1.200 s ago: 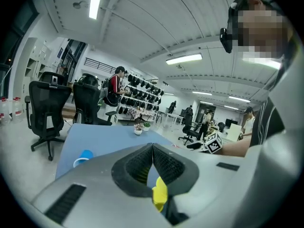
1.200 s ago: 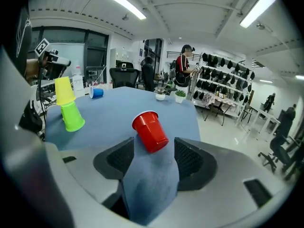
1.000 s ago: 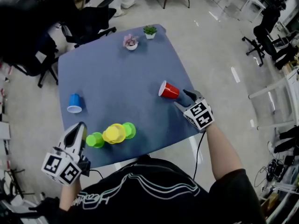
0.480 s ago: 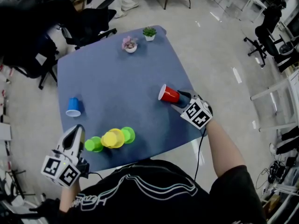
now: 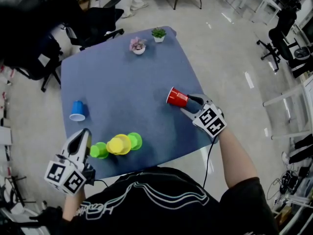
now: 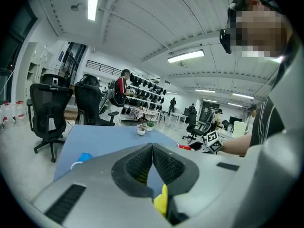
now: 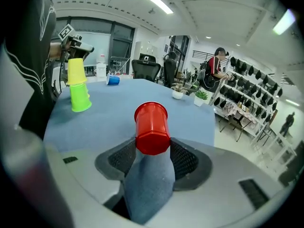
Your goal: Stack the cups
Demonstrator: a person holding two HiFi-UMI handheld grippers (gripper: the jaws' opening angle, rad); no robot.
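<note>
Head view: the red cup (image 5: 177, 97) lies on its side on the blue table (image 5: 122, 77), its open mouth turned away from the right gripper (image 5: 186, 103), which reaches it from the table's near right edge. Right gripper view: the red cup (image 7: 152, 127) sits between the jaws of the right gripper (image 7: 152, 148), base end towards the camera. The jaws have just been closing, and the pads (image 7: 187, 158) now lie against the sides of the base, so the cup is grasped.

Left of the red cup and nearer the person, a yellow cup (image 5: 120, 143) stands between two green cups (image 5: 99, 150), the three close together in a short row. Whether they are nested cannot be told from above. From the right gripper view, the yellow cup (image 7: 76, 71) appears above a green cup (image 7: 80, 98).

Far left of the red cup, near the table's left edge, is a blue cup (image 5: 78, 110).

The left gripper (image 5: 84, 133) hovers left of the red cup, just beside the green-and-yellow row. Left gripper view: the jaws of the left gripper (image 6: 153, 148) are clenched together with nothing between them.

Beyond the red cup, at the far edge, stand a pink potted plant (image 5: 138, 45) and a green potted plant (image 5: 158, 33). Black office chairs (image 5: 95, 21) stand on the floor beyond the table, left of the red cup.
</note>
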